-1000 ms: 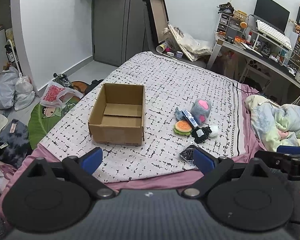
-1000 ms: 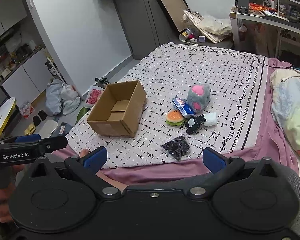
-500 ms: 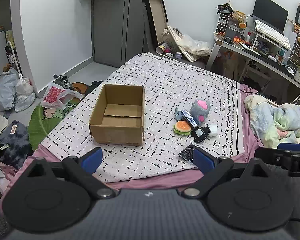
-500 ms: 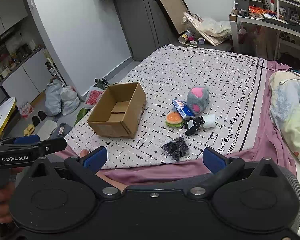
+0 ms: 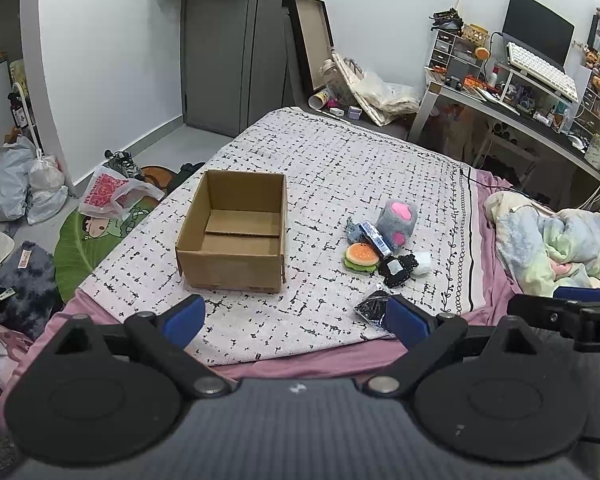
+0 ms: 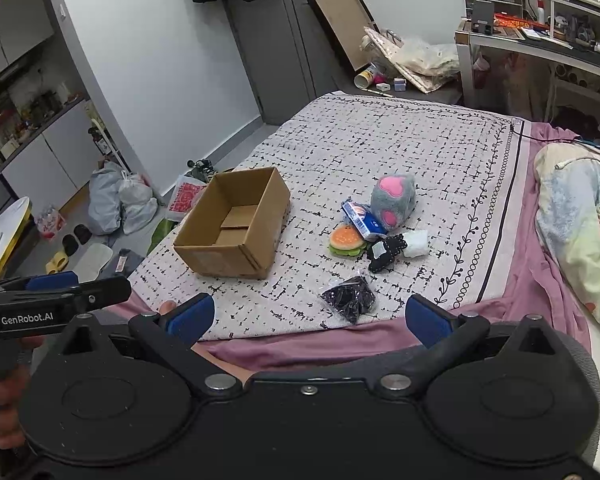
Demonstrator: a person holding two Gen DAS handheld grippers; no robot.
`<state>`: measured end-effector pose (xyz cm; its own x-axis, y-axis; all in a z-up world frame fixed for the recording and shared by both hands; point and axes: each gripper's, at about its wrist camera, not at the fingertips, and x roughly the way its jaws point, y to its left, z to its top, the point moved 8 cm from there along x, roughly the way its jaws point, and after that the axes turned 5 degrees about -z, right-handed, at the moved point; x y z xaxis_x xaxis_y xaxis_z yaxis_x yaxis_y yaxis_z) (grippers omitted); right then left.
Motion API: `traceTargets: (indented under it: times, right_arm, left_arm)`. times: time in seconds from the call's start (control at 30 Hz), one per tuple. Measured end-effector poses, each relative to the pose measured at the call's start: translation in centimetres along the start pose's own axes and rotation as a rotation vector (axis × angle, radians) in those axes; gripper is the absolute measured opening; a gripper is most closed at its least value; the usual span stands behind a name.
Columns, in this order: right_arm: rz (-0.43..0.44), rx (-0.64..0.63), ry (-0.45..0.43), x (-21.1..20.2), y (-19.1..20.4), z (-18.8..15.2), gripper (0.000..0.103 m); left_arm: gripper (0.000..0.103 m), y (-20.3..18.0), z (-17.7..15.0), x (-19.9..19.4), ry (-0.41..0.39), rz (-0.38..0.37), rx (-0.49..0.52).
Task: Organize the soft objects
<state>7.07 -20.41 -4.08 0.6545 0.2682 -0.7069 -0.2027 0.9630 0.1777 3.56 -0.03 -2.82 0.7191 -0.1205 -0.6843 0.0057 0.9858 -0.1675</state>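
Left tongs – blue pads wide apart, holding nothing, at the near edge of the bed. Right tongs – likewise apart, holding nothing. Black crinkly packet nearest, on the patterned bedspread. Beyond it, a cluster: black pouch, white pad, burger toy, blue-and-white packet, grey plush cube with pink hearts. Open cardboard box sits left of the cluster, well apart, nothing visible inside.
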Motion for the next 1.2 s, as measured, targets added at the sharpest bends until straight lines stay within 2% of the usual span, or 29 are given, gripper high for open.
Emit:
traceTargets:
  times: [0.67,0.8,0.97,1.2]
  right_arm:
    - [0.030,0.005,-0.010,0.3,-0.6,-0.3,0.103]
    - [0.057,0.015,0.000,1.1,-1.0,-0.3,0.103]
    - [0.091,0.049,0.030,2.9,-1.6,-0.4,0.103]
    - [0.089,0.097,0.044,5.3,-3.3,0.2,0.103]
  left_arm:
    - [0.096,-0.3,0.0,0.2,-0.015,0.017,-0.025]
    - [0.096,-0.1,0.0,1.0,-0.010,0.030,-0.028]
    - [0.096,0.1,0.0,2.4,-0.004,0.005,-0.058]
    - [0.096,0.0,0.3,5.1,0.008,-0.003,-0.078]
